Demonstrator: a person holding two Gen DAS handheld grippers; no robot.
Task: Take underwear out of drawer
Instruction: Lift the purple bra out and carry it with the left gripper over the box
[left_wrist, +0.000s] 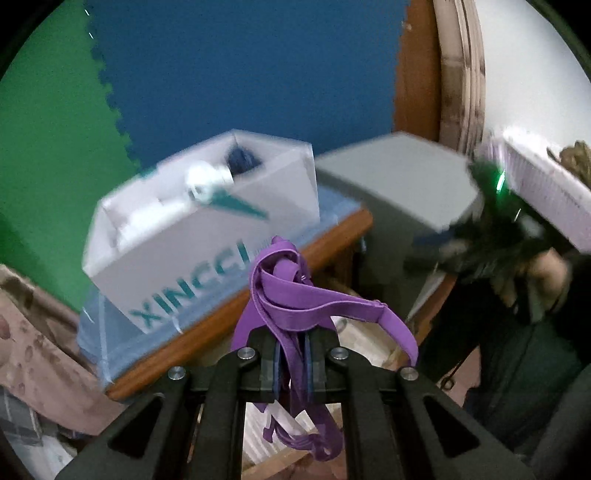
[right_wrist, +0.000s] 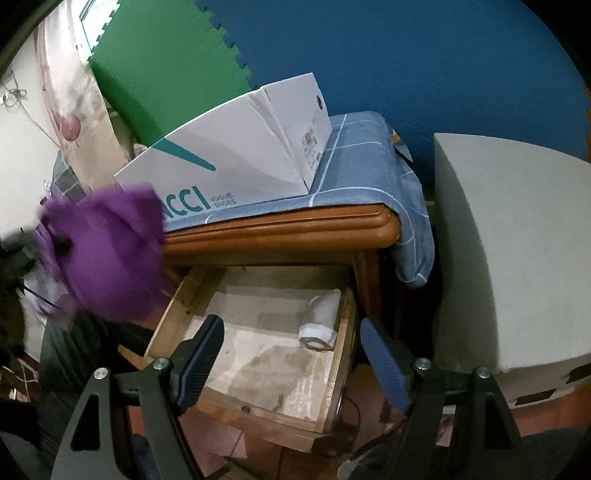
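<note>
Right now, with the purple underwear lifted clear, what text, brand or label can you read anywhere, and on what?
"XINCCI", partly cut off and motion-blurred: teal letters on the side of the white box, left wrist view.
"CCI", the same brand's ending, on the white box, right wrist view.
Two small lines beside it, roughly "VOGUE SHOES": too small to be sure.
Sticker on the box's end panel: unreadable.
</note>
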